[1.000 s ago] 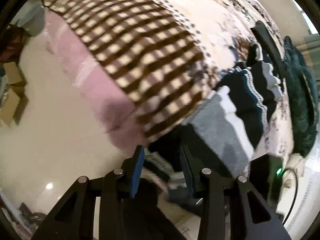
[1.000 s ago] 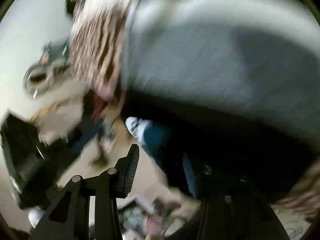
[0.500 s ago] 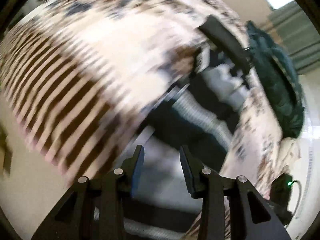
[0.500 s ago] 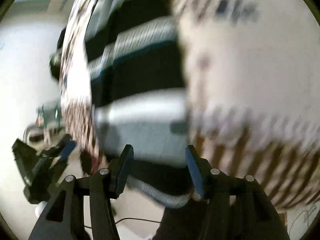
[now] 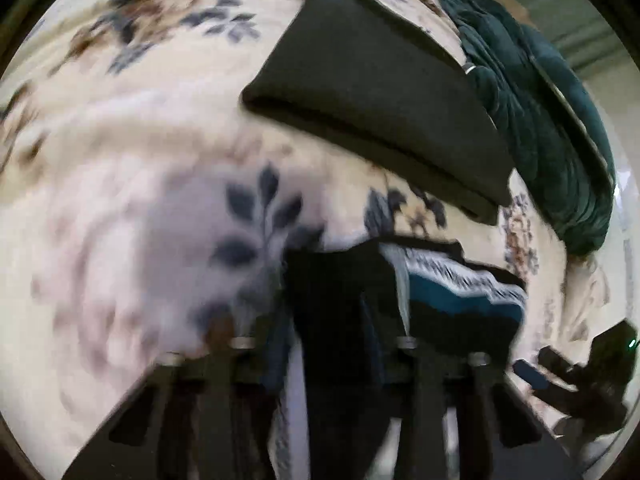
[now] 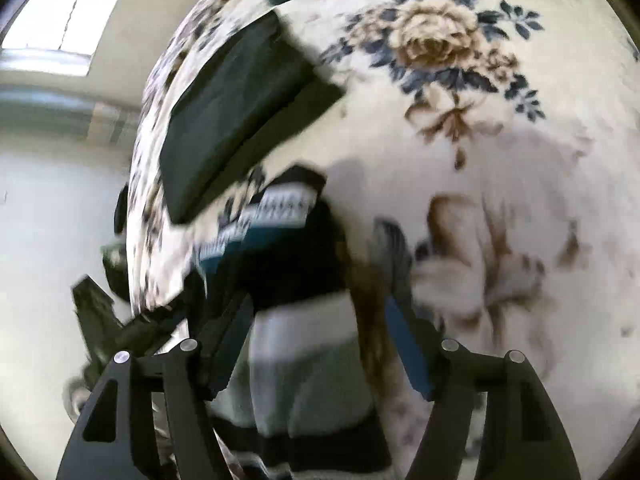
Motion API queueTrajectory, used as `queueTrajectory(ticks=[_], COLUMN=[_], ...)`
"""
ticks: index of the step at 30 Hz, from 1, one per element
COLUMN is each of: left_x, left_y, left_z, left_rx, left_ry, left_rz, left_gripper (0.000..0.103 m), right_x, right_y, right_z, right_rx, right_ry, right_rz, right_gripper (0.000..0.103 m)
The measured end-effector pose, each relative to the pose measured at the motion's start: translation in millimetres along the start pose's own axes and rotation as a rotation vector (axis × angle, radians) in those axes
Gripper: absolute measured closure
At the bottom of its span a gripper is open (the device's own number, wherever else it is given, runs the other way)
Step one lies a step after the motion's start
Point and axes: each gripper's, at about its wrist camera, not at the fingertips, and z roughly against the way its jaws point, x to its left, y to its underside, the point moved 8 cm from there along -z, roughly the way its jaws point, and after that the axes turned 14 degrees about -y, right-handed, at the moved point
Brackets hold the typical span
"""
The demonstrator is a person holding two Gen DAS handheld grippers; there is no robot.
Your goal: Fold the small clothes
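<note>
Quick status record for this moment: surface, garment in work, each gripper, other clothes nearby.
surface: floral bedspread
garment: striped knit, bunched near the bed's edge
left gripper: jaws just closed, dark fabric between them
right gripper: jaws just opening, wide over the knit
nearby: folded dark garment; green quilted jacket

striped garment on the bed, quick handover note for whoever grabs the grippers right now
Left gripper: jaws just closed on the dark edge of the striped garment.
Right gripper: jaws have just been opening; garment lies between them, not pinched.
Garment lies on the floral blanket, near a folded dark piece and a green quilted jacket.
Done: one piece folded.
Left: fold the striped one.
</note>
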Motion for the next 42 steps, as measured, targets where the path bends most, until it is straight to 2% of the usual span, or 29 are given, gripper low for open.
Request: queueTrajectory(ticks=[1, 2, 3, 4, 5, 9, 11, 13, 14, 16, 17, 19, 22, 23, 24, 25, 26, 27, 28, 29, 30, 31, 32, 34, 36, 39, 40, 41, 42], left_x=[-0.9, 2.2, 4.8, 8.5, 13.0, 24.1, 24.6, 29.8, 33.6, 41.5, 47.0, 54.7, 46.8, 40.8, 38.8, 33.1, 28.4, 23.8, 18.4, 11.7, 8.1, 6.0, 2.5, -2.5, -1.2, 14.1, 18.4, 23.9, 28.1], left_y=[-2.7, -5.1, -7.4, -9.1, -8.3, -14.2, -16.9, -19.8, -20.1, -20.8, -21.6, -24.9, -33.2, -35.3, -36.7, -38.2, -38.8, -39.0, -37.6, -35.2, -32.7, -32.0, -33.9, -40.9, -48.9, -63.8, -65.4, -66.2, -65.1], left_z=[1.5, 12.8, 19.2, 24.2, 24.7, 4.3, 4.8, 6.9, 5.9, -2.3, -7.2, -10.5, -2.0, 2.6, 4.2, 7.7, 8.5, 7.1, 2.6, -6.5, -14.7, -20.3, -20.7, -18.4, -20.2, -32.9, -35.2, -31.4, -24.2], left_rx=[-0.034, -0.101, -0.125, -0.141, -0.136, -0.086, -0.096, -0.106, -0.101, -0.080, -0.071, -0.056, -0.060, -0.049, -0.041, -0.040, -0.043, -0.039, -0.025, -0.003, 0.012, 0.008, -0.025, -0.071, -0.081, -0.071, -0.040, -0.012, 0.001], left_ry=[-0.007, -0.007, 0.000, 0.014, 0.029, 0.033, 0.025, 0.025, 0.026, 0.020, 0.009, 0.025, 0.050, 0.070, 0.069, 0.067, 0.074, 0.076, 0.073, 0.061, 0.036, 0.001, -0.010, -0.036, -0.041, -0.077, -0.045, 0.019, 0.063], left_rz=[-0.016, -0.011, -0.002, 0.013, 0.025, 0.067, 0.058, 0.081, 0.102, 0.141, 0.159, 0.199, 0.147, 0.122, 0.106, 0.074, 0.050, 0.023, -0.007, -0.042, -0.069, -0.091, -0.109, -0.143, -0.124, -0.072, -0.036, 0.022, 0.056], left_gripper=[0.094, 0.094, 0.094, 0.094, 0.094, 0.094, 0.094, 0.095, 0.095, 0.097, 0.097, 0.099, 0.097, 0.097, 0.096, 0.091, 0.085, 0.069, 0.061, 0.061, 0.063, 0.083, 0.098, 0.101, 0.102, 0.103, 0.103, 0.102, 0.102], right_x=[-4.0, -8.4, -9.4, -11.9, -14.0, -15.6, -13.5, -13.0, -13.0, -14.8, -17.1, -19.2, -14.9, -14.7, -9.8, -1.0, 4.7, 8.3, 11.9, 12.7, 9.7, 11.3, 13.3, 27.1, 37.1, 29.5, 26.7, 25.3, 25.1], right_y=[-3.6, -6.5, -3.3, -3.5, 2.9, 6.9, 12.1, 12.4, 9.7, -0.3, -2.1, -2.2, 1.0, -1.8, -6.9, -12.7, -16.2, -19.7, -23.1, -24.6, -27.2, -30.2, -34.5, -47.9, -61.9, -62.6, -59.9, -55.5, -50.7], right_z=[-3.4, -5.8, -13.2, -16.6, -26.7, -49.9, -65.2, -62.9, -57.6, -48.0, -48.9, -55.8, -71.3, -68.9, -64.9, -61.4, -61.1, -65.0, -76.7, -86.4, -94.5, -100.9, -106.2, -109.1, -110.6, -128.9, -131.6, -131.8, -124.4], right_rx=[-0.004, -0.012, -0.018, -0.022, -0.019, 0.003, 0.040, 0.027, -0.001, -0.061, -0.061, -0.042, 0.042, 0.043, 0.016, -0.017, -0.031, -0.034, -0.013, 0.014, 0.040, 0.037, 0.033, -0.005, -0.033, 0.042, 0.071, 0.102, 0.105], right_ry=[-0.002, -0.003, -0.001, -0.003, -0.015, -0.080, -0.069, -0.006, 0.028, 0.074, 0.083, 0.125, 0.170, 0.208, 0.204, 0.167, 0.148, 0.130, 0.101, 0.089, 0.078, 0.080, 0.112, 0.145, 0.180, 0.212, 0.224, 0.221, 0.205], right_rz=[-0.021, -0.042, -0.052, -0.064, -0.077, -0.136, -0.140, -0.103, -0.096, -0.102, -0.110, -0.087, -0.053, -0.047, -0.034, -0.017, -0.010, -0.007, -0.008, -0.010, -0.012, -0.002, 0.023, 0.101, 0.153, 0.146, 0.146, 0.132, 0.115], right_gripper=[0.032, 0.034, 0.036, 0.044, 0.049, 0.050, 0.090, 0.093, 0.100, 0.100, 0.100, 0.100, 0.096, 0.086, 0.079, 0.060, 0.045, 0.041, 0.040, 0.041, 0.045, 0.090, 0.097, 0.097, 0.097, 0.097, 0.096, 0.093, 0.089])
